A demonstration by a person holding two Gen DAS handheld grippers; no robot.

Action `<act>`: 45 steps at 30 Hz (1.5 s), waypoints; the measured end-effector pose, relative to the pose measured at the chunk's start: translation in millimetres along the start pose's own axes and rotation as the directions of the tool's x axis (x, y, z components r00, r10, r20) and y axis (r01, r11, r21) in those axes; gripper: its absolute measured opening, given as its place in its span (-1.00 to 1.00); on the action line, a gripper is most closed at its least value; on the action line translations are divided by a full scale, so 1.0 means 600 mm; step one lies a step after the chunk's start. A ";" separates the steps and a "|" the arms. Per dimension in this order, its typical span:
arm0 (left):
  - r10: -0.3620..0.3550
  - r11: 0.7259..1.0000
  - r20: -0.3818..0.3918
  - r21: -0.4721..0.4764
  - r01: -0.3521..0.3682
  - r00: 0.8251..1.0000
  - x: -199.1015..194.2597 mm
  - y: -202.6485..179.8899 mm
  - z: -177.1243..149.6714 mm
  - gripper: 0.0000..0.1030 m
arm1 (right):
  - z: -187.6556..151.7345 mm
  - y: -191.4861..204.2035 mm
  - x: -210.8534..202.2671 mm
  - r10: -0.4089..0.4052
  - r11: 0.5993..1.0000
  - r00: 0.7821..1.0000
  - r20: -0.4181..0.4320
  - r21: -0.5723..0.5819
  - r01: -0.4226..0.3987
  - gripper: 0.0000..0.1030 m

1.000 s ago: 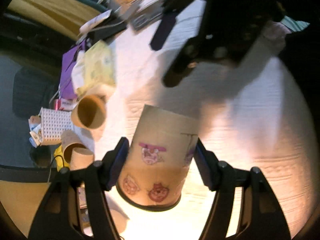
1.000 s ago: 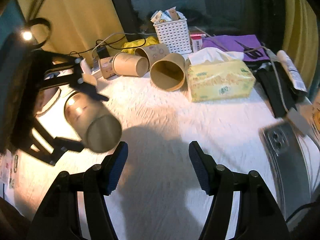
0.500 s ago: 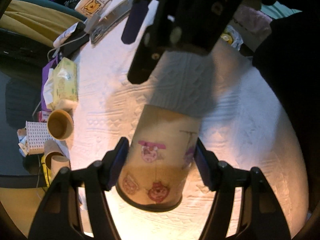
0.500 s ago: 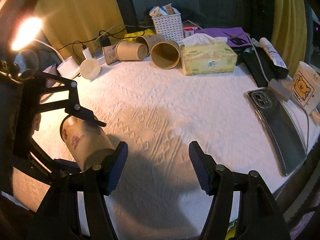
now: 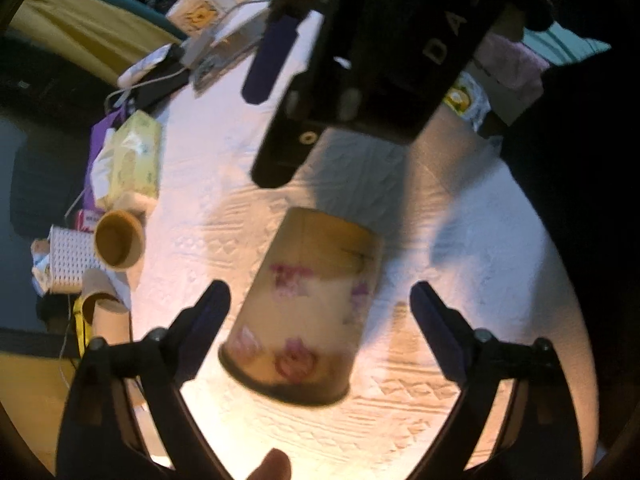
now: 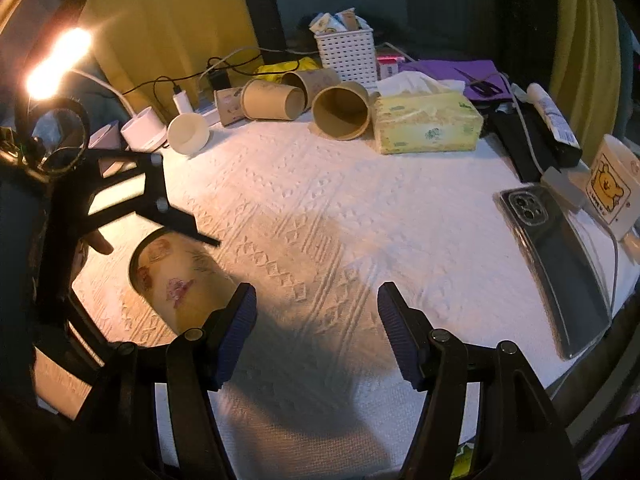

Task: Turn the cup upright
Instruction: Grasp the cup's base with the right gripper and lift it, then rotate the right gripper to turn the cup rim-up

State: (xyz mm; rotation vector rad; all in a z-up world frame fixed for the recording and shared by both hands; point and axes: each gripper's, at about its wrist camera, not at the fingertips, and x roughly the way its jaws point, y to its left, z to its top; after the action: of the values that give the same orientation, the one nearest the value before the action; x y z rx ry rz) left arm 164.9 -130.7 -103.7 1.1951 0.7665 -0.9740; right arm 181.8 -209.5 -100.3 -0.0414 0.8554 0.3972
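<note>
Left wrist view
- Left gripper (image 5: 320,312): jaws spread wide, with a clear gap on each side of the cup; it grips nothing.
- Cup (image 5: 308,320): a flower-printed paper cup lying between the open fingers on the white cloth (image 5: 460,272), dark-rimmed mouth toward the camera and closed base pointing away. The picture is blurred, so I cannot tell whether it rests fully on the cloth.
- Right gripper (image 5: 276,128): its dark body looms above the cup's far end, apart from it.
- Progress: by my reading the cup is not yet standing; it looks released on its side or tilted.

Right wrist view
- Right gripper (image 6: 314,332): jaws apart and empty, hanging over bare cloth.
- Cup: at lower left, beside the left gripper's black frame, rim up and left, its lower part hidden behind the right gripper's near finger.
- Clutter: spare paper cups (image 6: 340,110), tissue box (image 6: 428,122), phone (image 6: 556,264) and lamp (image 6: 56,64) sit well apart from it.
- What is left: judging from both views, a fresh grasp and a turn to set the base down.
</note>
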 end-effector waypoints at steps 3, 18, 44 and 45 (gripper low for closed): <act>0.016 0.998 0.030 -0.066 -0.014 0.999 -0.021 0.002 -0.012 0.80 | 0.009 0.009 -0.006 0.017 0.999 1.000 -0.008 -0.052 -0.017 0.29; 0.200 0.740 0.161 -0.671 -0.041 0.967 -0.141 0.004 -0.163 0.80 | 0.046 0.117 -0.008 0.128 0.887 0.983 -0.133 -0.427 -0.174 0.29; 0.290 0.281 0.296 -0.935 0.215 0.910 -0.118 -0.050 -0.293 0.80 | 0.075 0.216 0.131 -0.045 0.731 0.873 -0.486 -0.612 -0.303 0.30; 0.292 0.276 0.297 -0.936 0.217 0.909 -0.118 -0.050 -0.296 0.80 | 0.077 0.219 0.135 -0.049 0.729 0.870 -0.491 -0.613 -0.305 0.30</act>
State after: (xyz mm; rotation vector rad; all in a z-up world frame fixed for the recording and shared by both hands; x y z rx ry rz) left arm 111.1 54.6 -91.1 -0.1424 0.7600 -0.4619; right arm 216.2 -52.2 -113.9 -0.8023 1.1688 0.8517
